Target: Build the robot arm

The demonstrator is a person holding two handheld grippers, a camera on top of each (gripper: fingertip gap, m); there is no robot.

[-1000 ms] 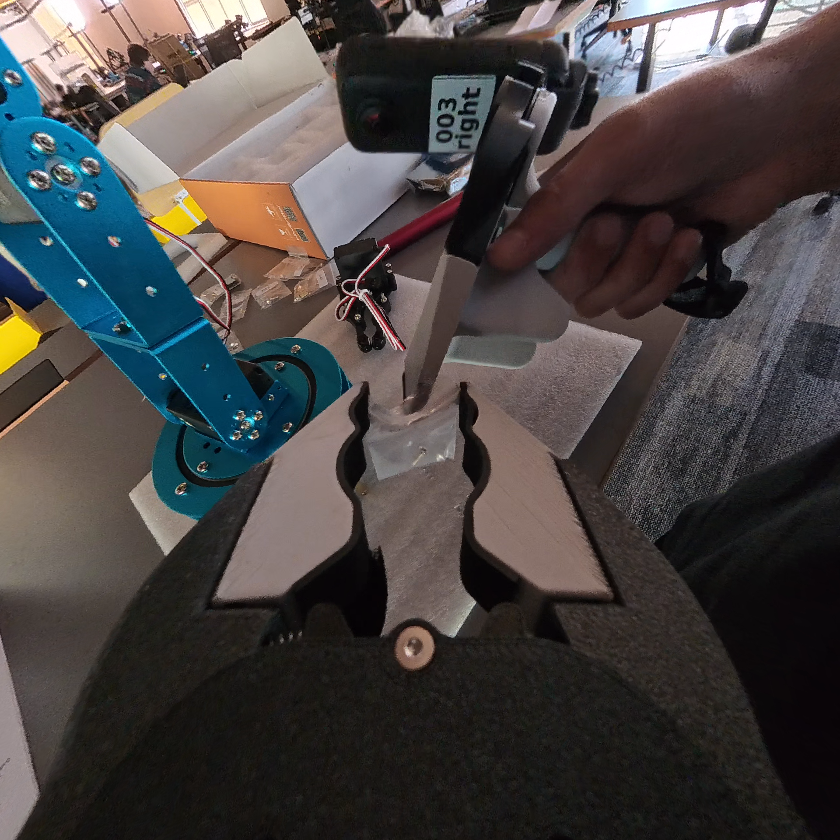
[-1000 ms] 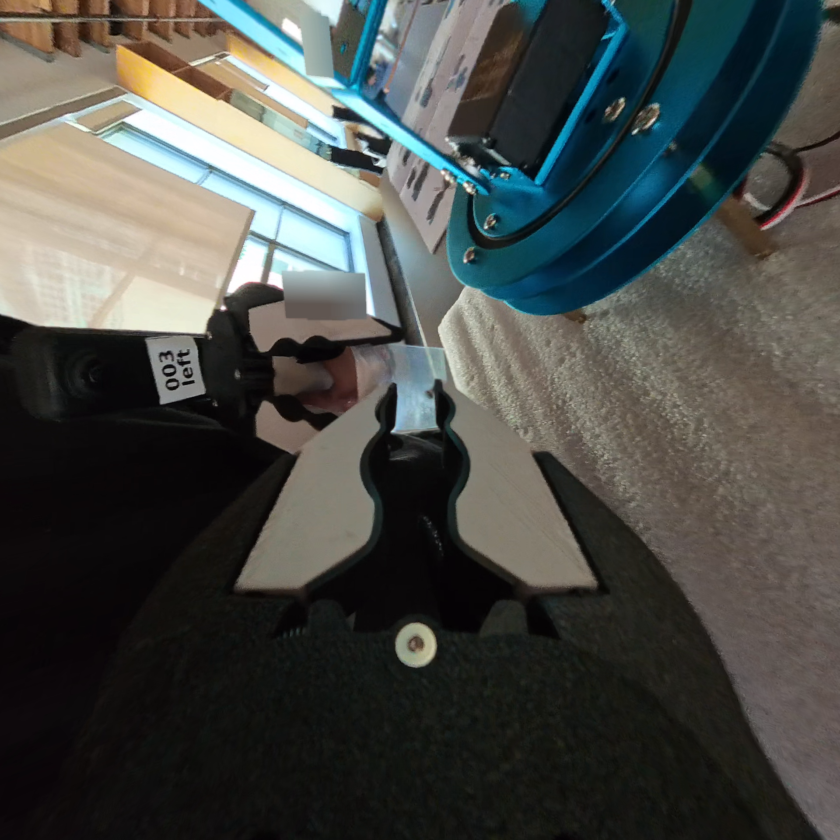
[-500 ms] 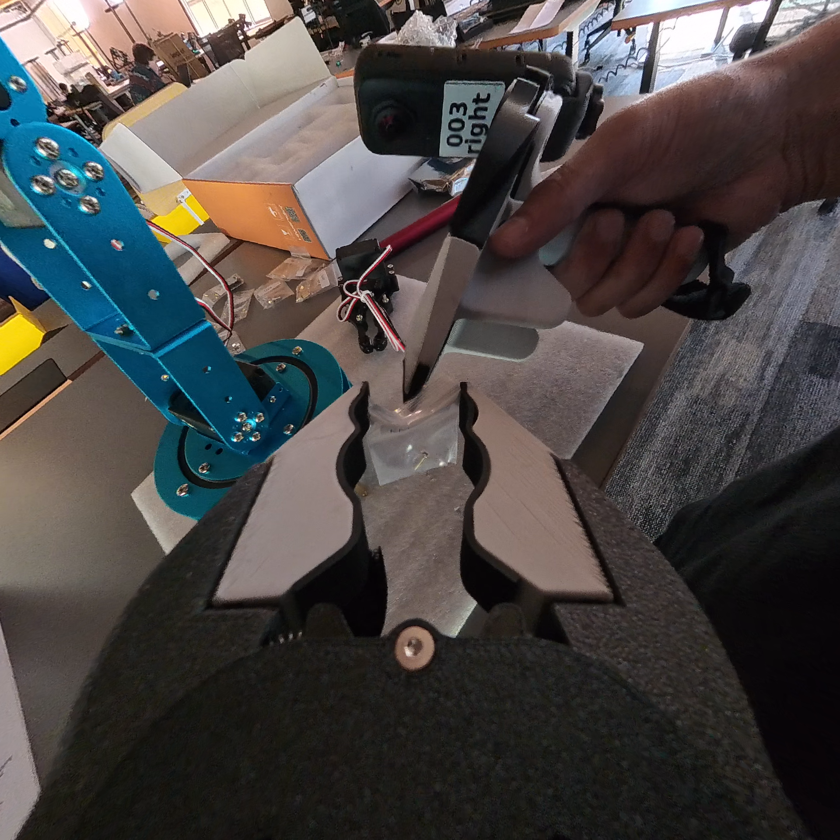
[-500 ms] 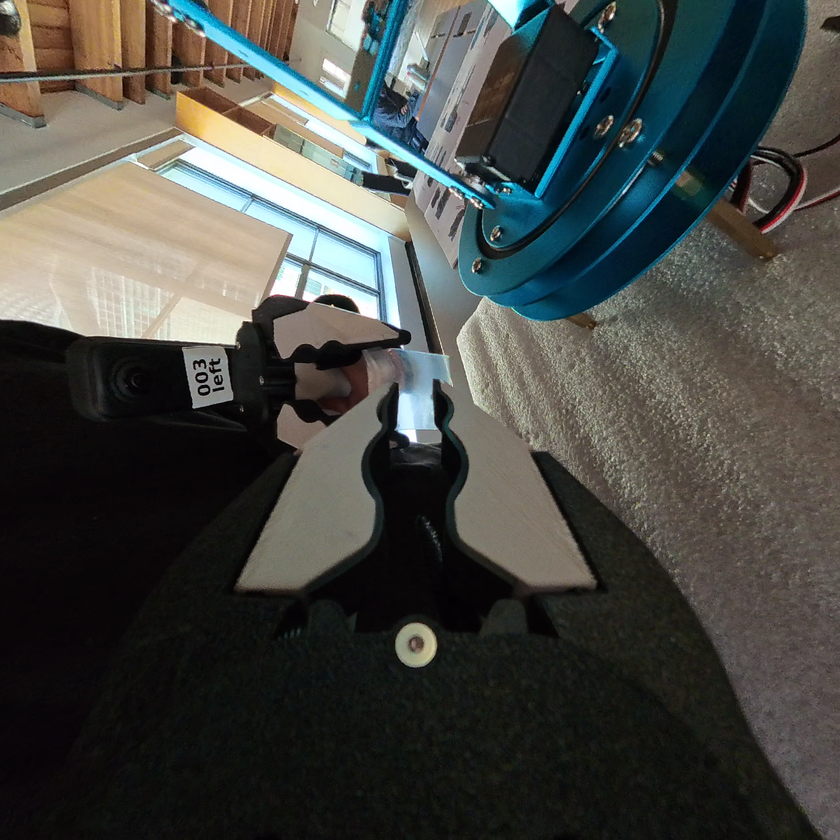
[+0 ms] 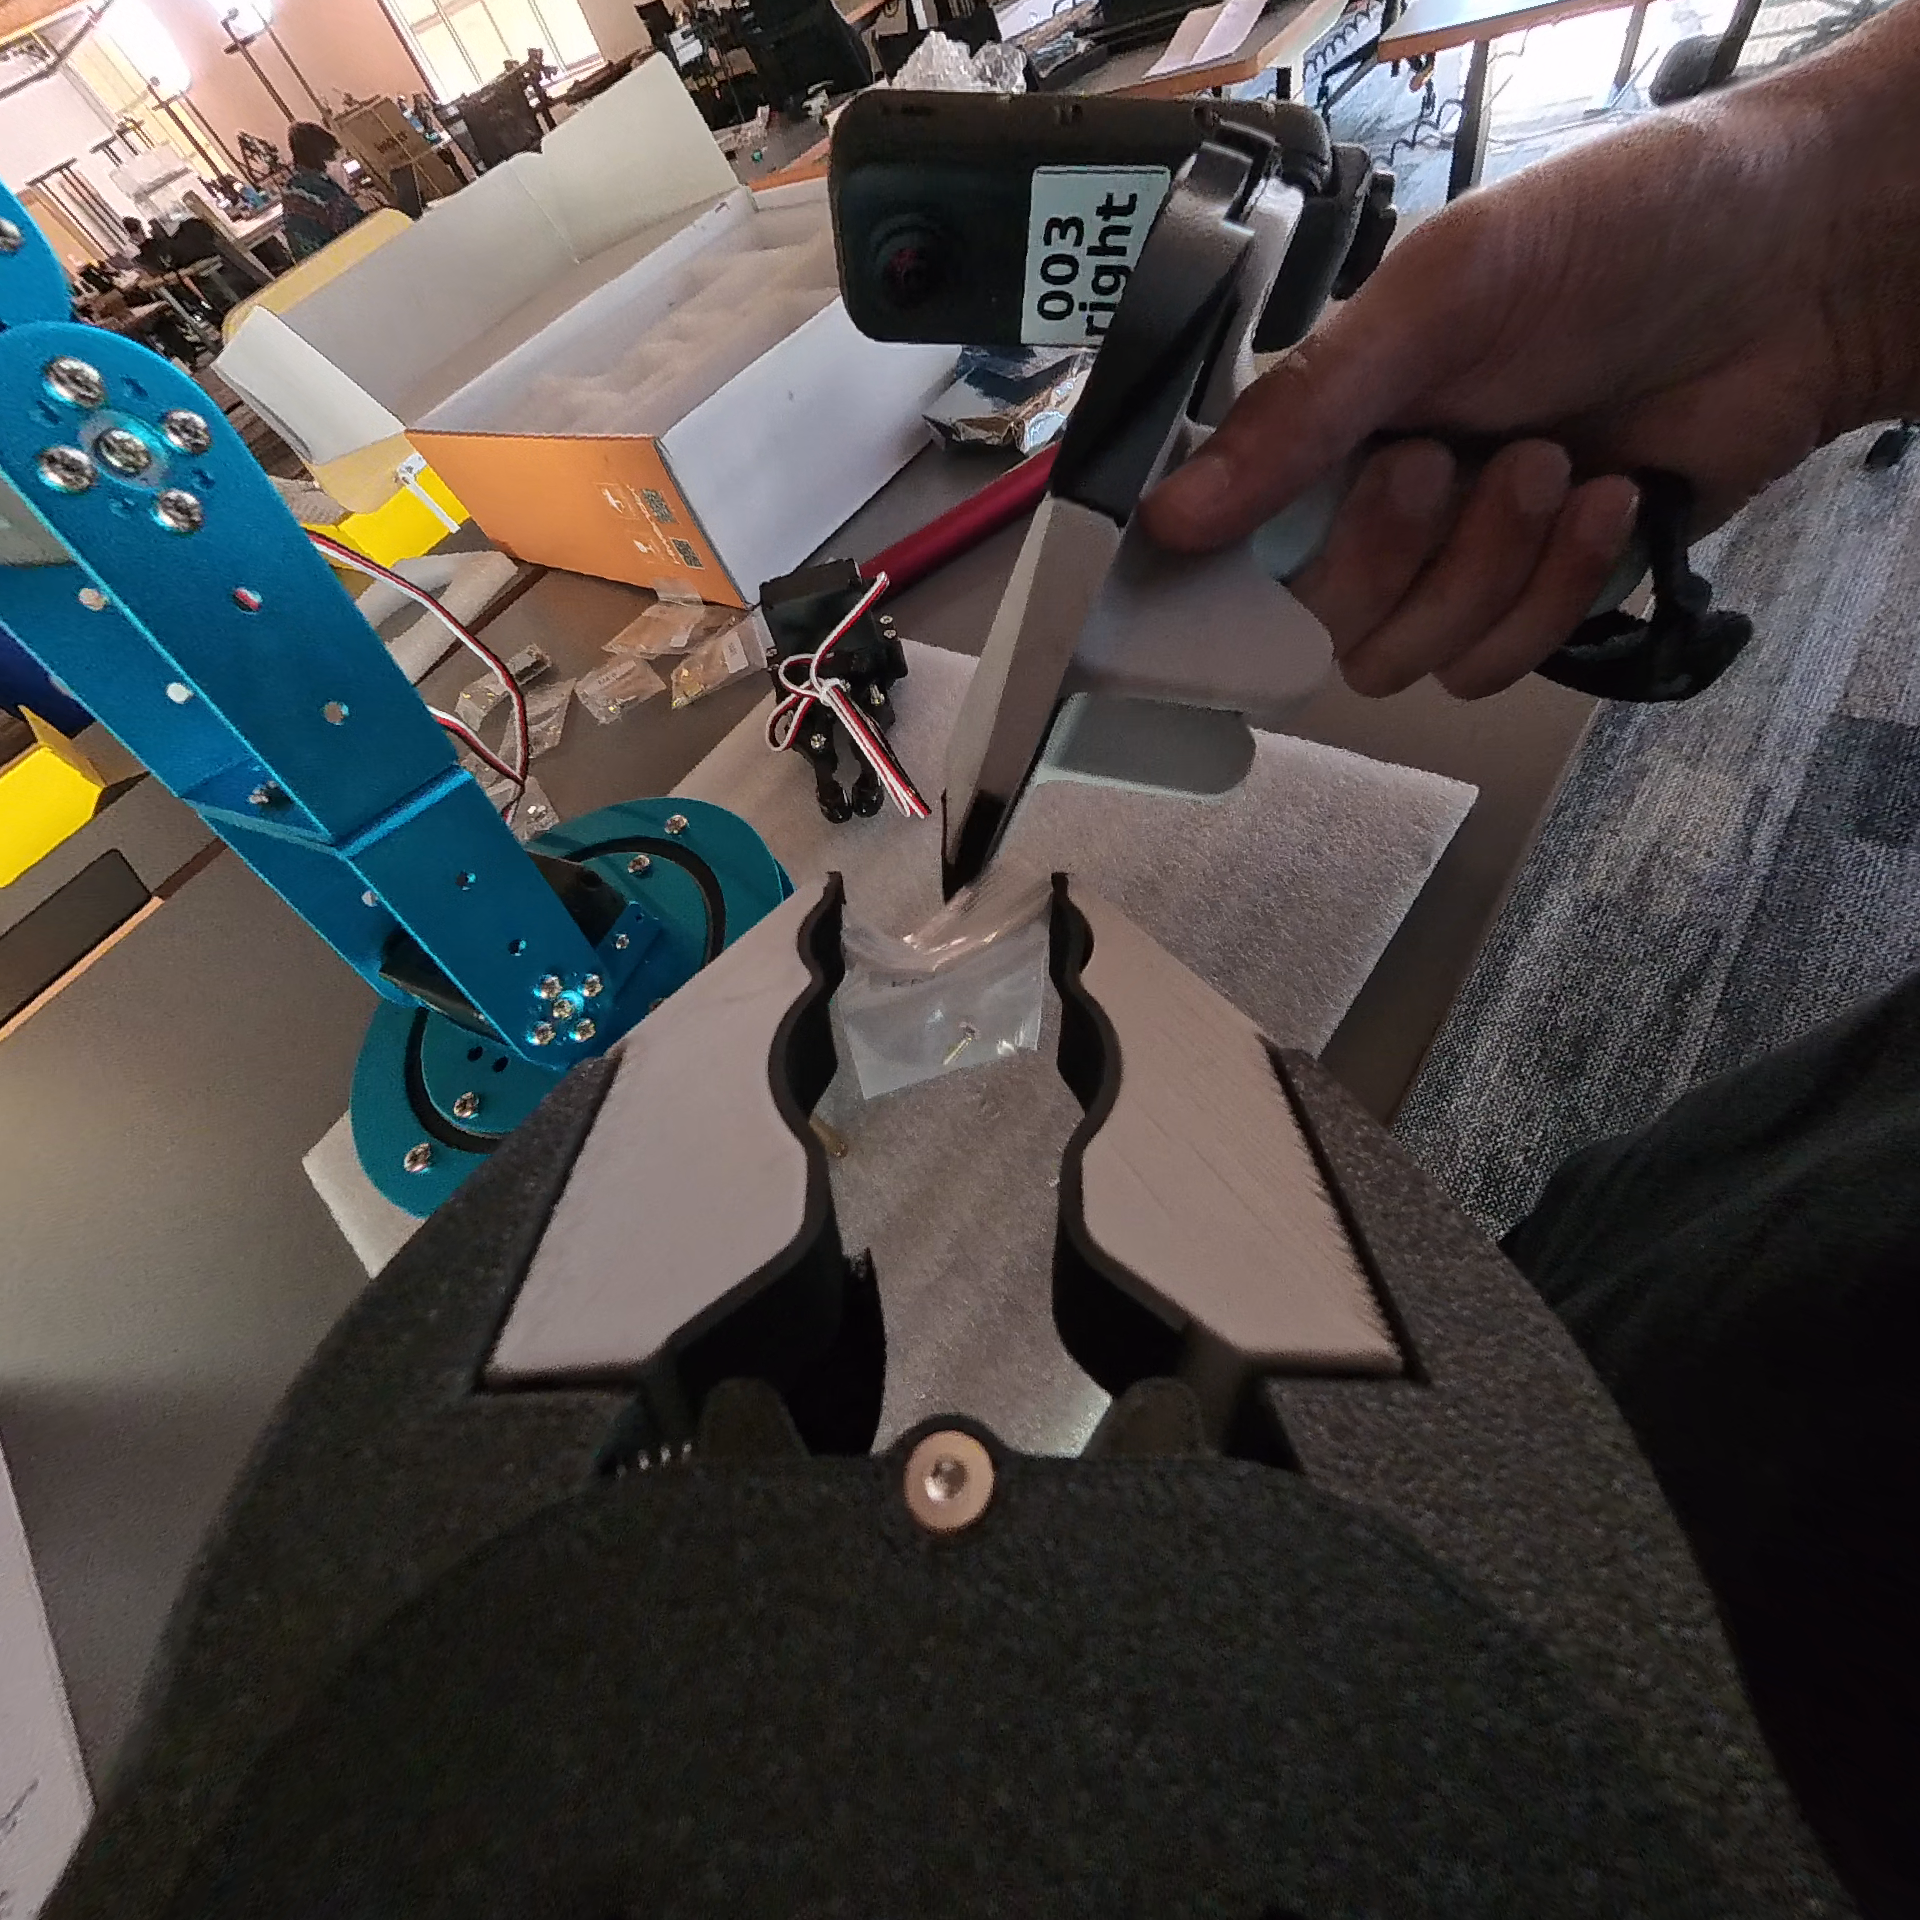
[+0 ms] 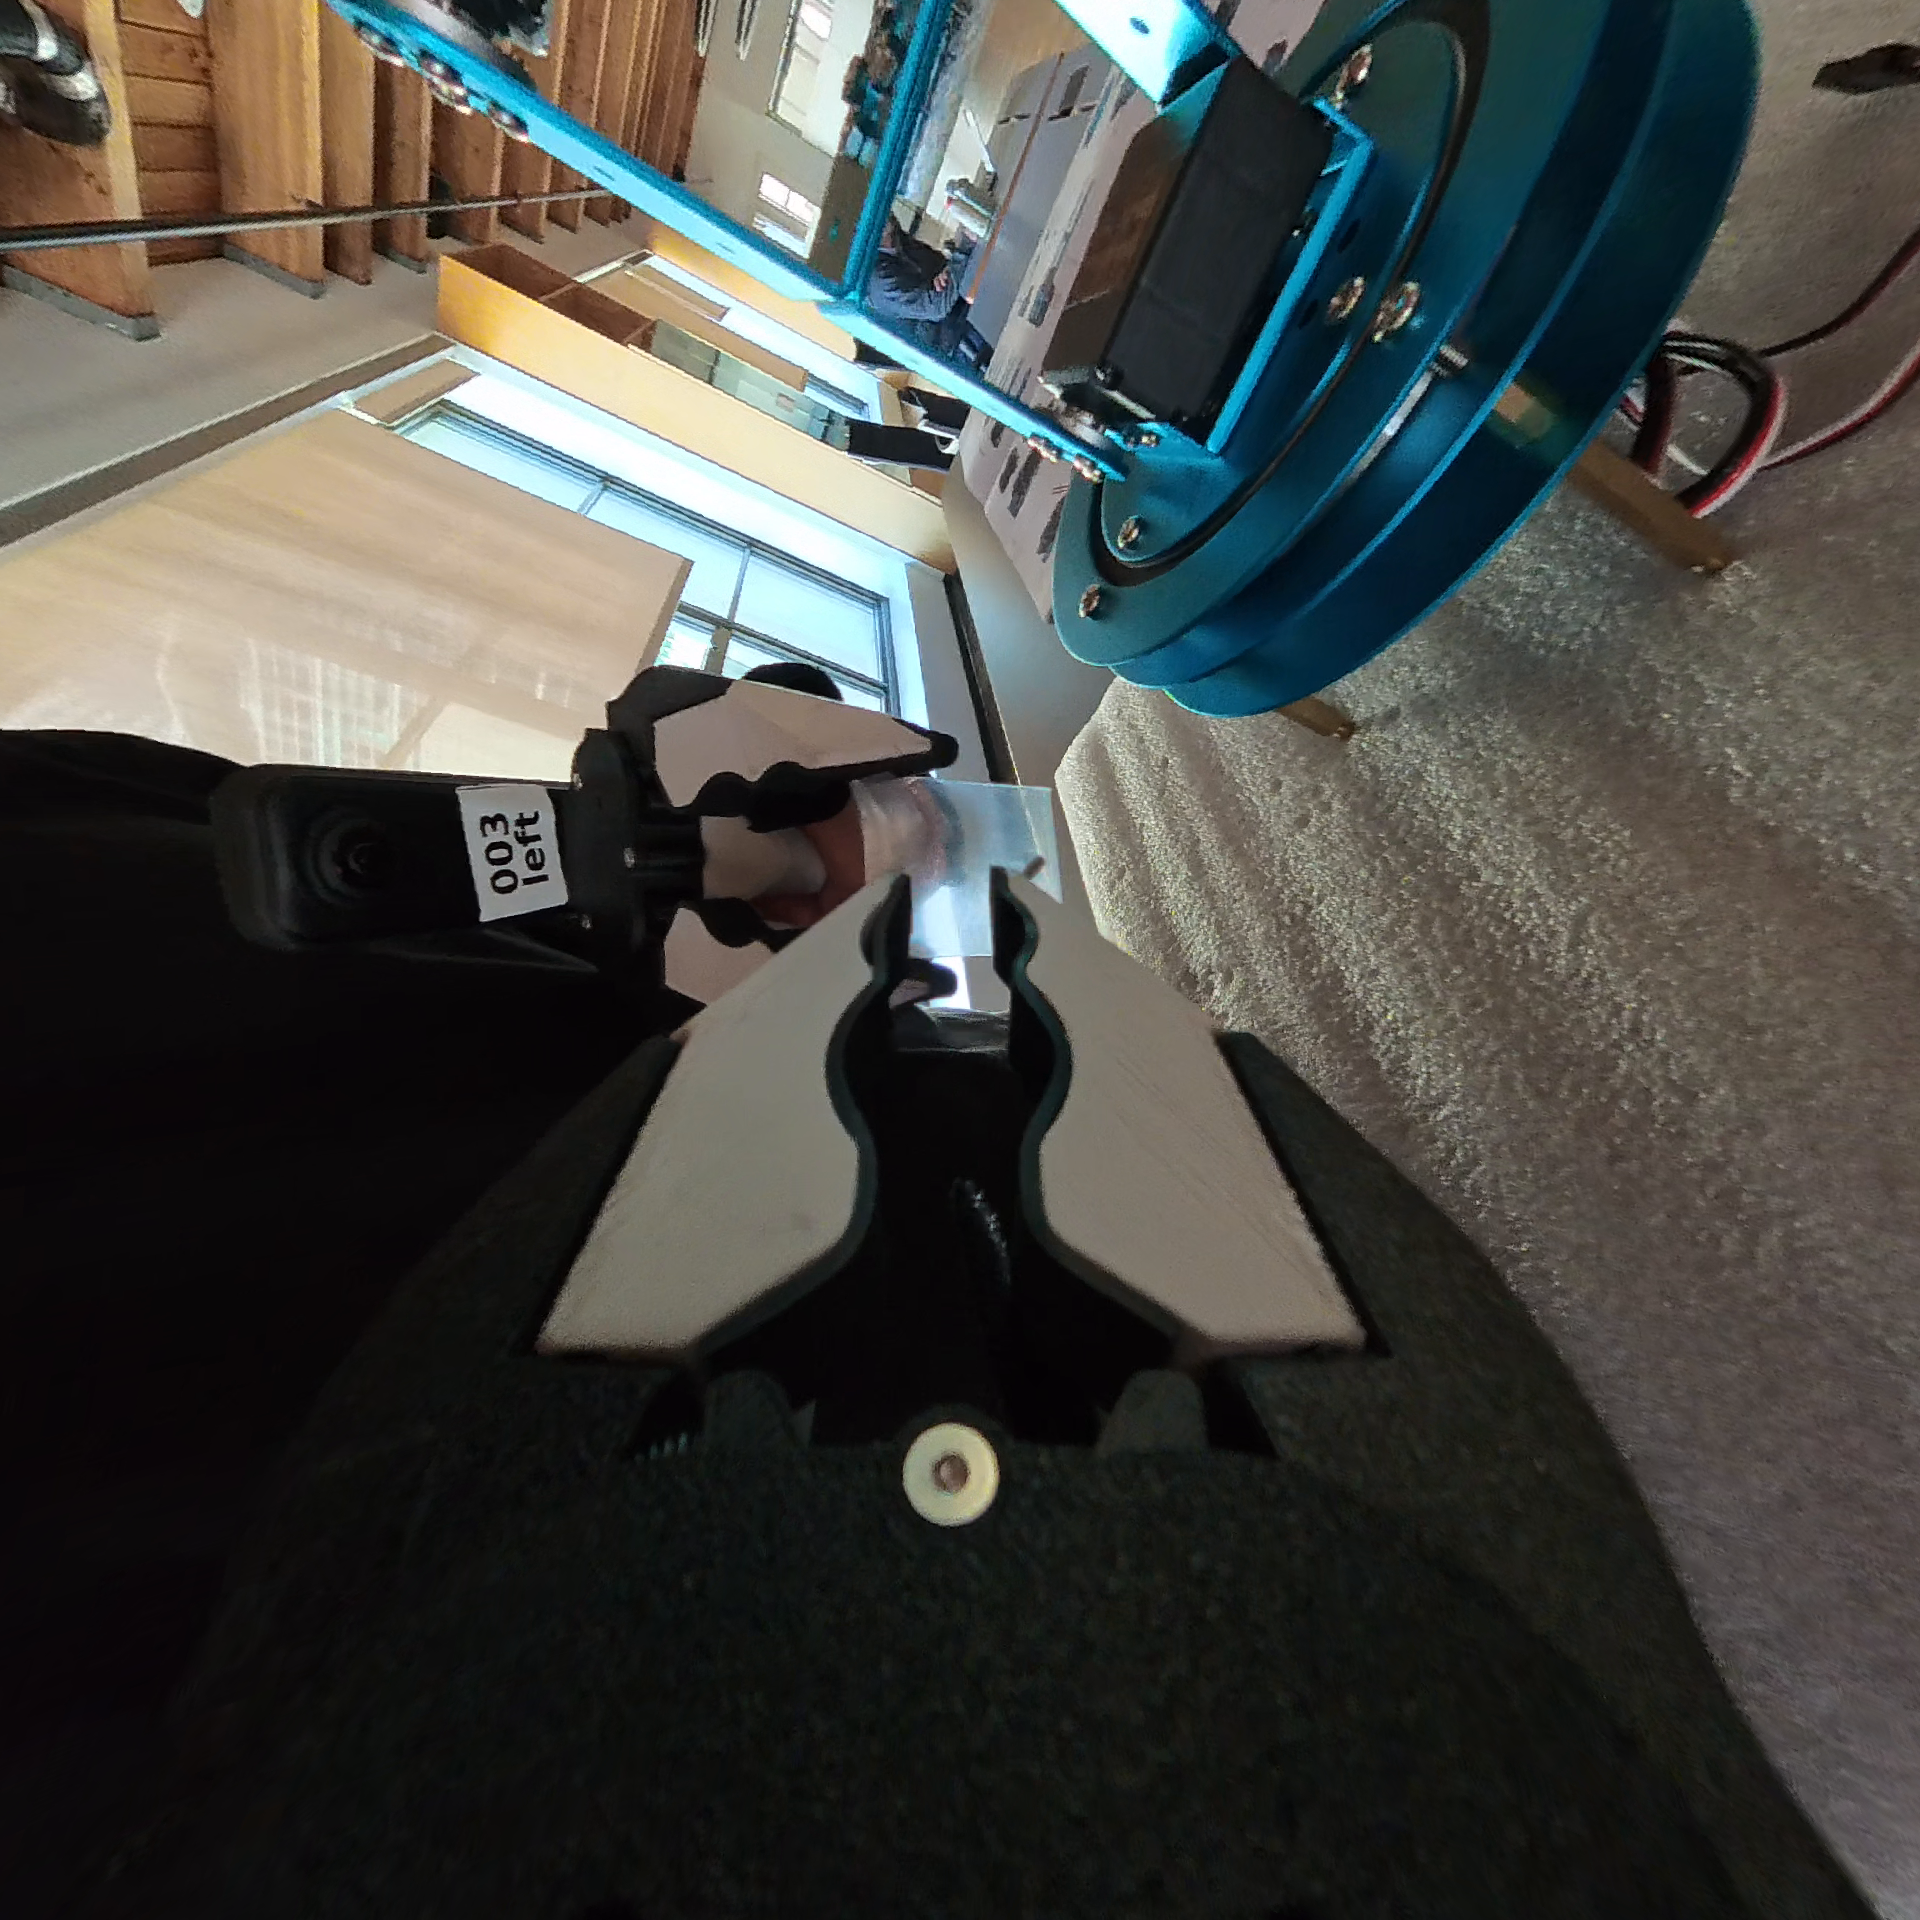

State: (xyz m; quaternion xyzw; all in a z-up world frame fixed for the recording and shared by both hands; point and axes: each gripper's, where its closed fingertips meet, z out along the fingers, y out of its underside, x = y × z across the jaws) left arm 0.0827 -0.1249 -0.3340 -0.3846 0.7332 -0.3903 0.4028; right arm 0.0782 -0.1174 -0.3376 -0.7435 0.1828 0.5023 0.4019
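Observation:
A small clear plastic bag (image 5: 940, 1023) with a few tiny screws in it sits between the fingertips of my left gripper (image 5: 942, 894), which holds it by its side edges just above a white foam sheet (image 5: 1299, 831). My right gripper (image 5: 966, 873) comes down steeply from above, held by a hand (image 5: 1558, 364). Its tips are closed narrowly on the bag's top edge, which is pulled up toward them. In the right wrist view the bag (image 6: 982, 831) spans the tips of my right gripper (image 6: 948, 894), with the left gripper (image 6: 914, 810) to its left.
A blue metal robot arm (image 5: 260, 675) on a round blue base (image 5: 623, 862) stands to the left on the foam. A black servo with red and white wires (image 5: 842, 665), small hardware bags (image 5: 644, 675), a red rod (image 5: 956, 520) and an orange-and-white box (image 5: 665, 416) lie behind. A loose brass screw (image 5: 834, 1143) lies on the foam. Only a small space, under 4 cm, lies between the two pairs of fingers.
My right gripper has risen a little, drawing the bag's top edge upward. My left gripper has stayed in place around the bag.

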